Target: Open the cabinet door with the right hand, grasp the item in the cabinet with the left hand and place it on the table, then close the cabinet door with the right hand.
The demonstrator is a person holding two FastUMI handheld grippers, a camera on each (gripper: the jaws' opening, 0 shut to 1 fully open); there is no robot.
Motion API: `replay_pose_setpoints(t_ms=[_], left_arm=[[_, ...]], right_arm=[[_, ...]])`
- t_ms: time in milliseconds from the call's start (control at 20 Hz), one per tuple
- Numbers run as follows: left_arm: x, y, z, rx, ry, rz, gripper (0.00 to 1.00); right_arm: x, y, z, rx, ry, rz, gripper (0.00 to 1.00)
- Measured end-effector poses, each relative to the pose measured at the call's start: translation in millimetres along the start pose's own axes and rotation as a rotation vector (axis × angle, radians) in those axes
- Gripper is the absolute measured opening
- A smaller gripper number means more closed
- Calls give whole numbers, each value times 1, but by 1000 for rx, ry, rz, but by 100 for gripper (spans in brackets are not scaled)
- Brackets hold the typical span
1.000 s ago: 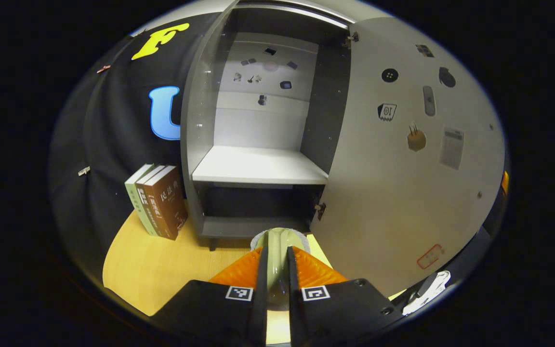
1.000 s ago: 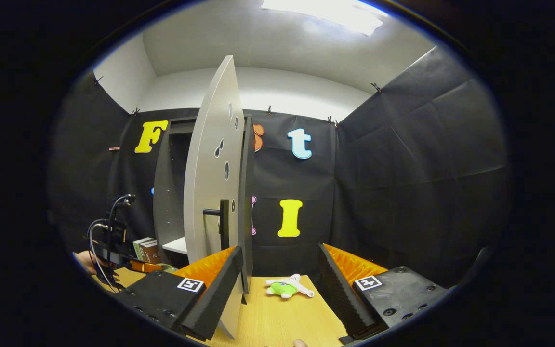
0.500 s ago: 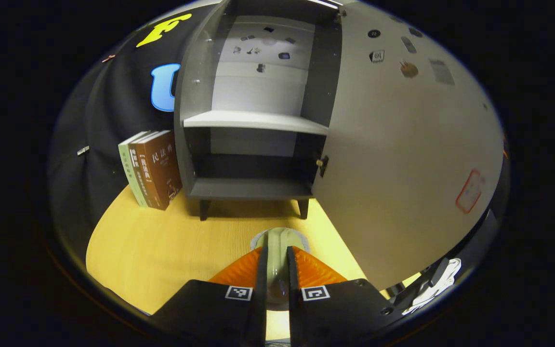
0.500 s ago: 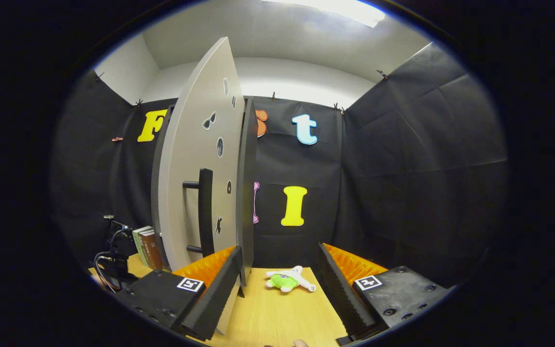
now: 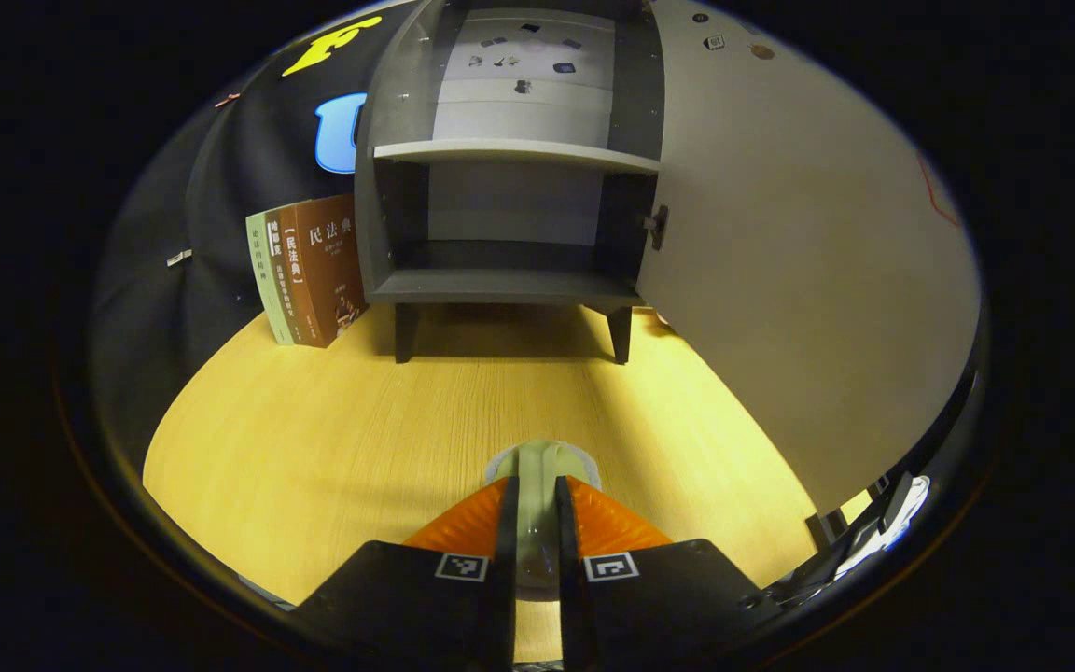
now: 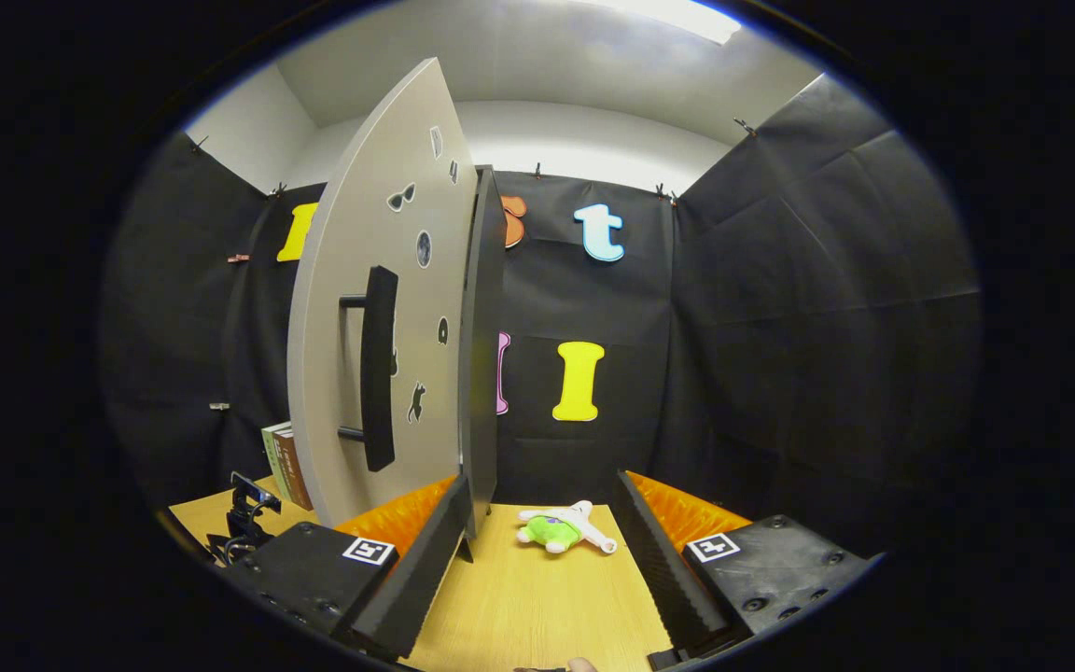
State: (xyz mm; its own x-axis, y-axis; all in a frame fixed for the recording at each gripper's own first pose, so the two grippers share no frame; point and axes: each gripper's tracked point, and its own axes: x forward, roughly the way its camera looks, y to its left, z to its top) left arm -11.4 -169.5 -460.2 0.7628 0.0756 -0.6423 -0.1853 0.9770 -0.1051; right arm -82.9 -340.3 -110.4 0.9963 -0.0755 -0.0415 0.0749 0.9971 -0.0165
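cup (image 5: pixel 537 467) clamped in left tool (image 5: pixel 534 523) low over table (image 5: pixel 332 439); right tool (image 6: pixel 537 551) wide, beside cabinet door (image 6: pixel 388 308).

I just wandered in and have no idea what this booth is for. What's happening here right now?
A person holds a gripper in each hand. The left gripper has its fingers shut on a pale green item, held over the wooden table in front of a grey cabinet. The cabinet door stands open, its dark handle free. The right gripper is open, near the door, holding nothing. A small plush toy lies on the table beyond it.
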Motion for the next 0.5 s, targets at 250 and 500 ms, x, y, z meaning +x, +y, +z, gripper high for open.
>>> replay_pose_setpoints(t_ms=[250, 500], left_arm=[[15, 2, -23, 3, 9, 27, 23], [24, 3, -44, 9, 21, 32, 22]], right_arm=[[4, 4, -11, -10, 20, 33, 98], [4, 6, -14, -22, 18, 54, 98]])
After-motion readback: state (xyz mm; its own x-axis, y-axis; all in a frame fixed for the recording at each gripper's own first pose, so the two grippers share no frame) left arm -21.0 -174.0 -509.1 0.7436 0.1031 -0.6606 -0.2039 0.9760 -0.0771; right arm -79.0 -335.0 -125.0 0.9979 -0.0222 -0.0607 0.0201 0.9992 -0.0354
